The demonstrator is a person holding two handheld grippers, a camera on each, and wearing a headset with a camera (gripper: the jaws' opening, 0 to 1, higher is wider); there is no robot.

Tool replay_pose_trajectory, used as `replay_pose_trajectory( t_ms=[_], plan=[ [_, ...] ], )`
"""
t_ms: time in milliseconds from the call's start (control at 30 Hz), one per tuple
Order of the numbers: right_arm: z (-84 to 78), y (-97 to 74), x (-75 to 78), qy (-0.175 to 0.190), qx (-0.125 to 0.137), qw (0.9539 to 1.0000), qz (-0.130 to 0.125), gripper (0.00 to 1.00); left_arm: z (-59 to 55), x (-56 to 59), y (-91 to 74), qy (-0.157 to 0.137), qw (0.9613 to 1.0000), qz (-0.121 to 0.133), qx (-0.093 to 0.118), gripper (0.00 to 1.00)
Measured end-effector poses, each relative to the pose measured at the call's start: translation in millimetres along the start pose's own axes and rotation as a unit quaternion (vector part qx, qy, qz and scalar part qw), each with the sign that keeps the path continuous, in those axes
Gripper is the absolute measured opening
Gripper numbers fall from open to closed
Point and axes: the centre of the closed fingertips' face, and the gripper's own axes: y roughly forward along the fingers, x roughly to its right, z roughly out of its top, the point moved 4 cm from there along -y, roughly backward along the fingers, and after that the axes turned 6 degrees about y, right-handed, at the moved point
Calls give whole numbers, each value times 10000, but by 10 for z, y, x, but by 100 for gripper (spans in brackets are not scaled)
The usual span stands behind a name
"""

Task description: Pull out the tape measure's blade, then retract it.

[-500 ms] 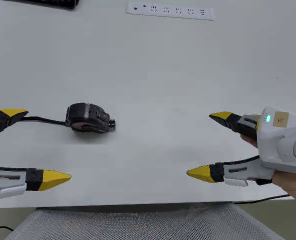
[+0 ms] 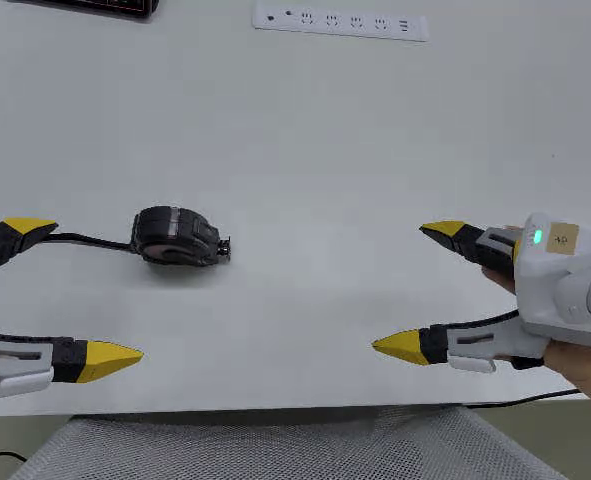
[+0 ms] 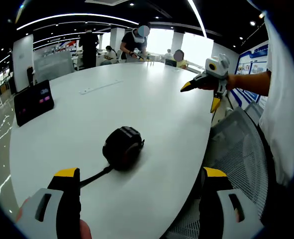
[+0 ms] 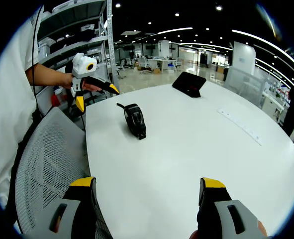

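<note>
From the head view, the tape measure [image 2: 178, 238] lies on the desk [image 2: 325, 130] near its front edge, left of the middle. Nothing is drawn out of it, and its hook [image 2: 225, 245] faces the right gripper [image 2: 401, 288]. That one and the left gripper [image 2: 93, 289] both gape, holding nothing. I'd say nothing is begun: the left should pin the tape measure and the right should pinch the hook.

In the left gripper view, the tape measure sits just ahead, its strap [image 3: 94, 175] trailing back.

In the right gripper view, bare desk stretches ahead, giving room to draw along the front edge.

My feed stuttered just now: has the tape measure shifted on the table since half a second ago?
No. The tape measure lies at the same offset below and left of the power strip as before.
</note>
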Motion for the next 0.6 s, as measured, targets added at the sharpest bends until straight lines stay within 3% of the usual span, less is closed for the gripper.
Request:
replay_pose_trajectory(
  t_ms=[400, 600],
  plan=[
    [9, 32, 29, 50, 39, 10000, 12, 82, 19, -36, 17, -11, 10000, -12, 42, 96],
    [1, 72, 81, 117, 38, 9999, 15, 80, 4, -61, 61, -19, 9999, -93, -56, 92]
  ],
)
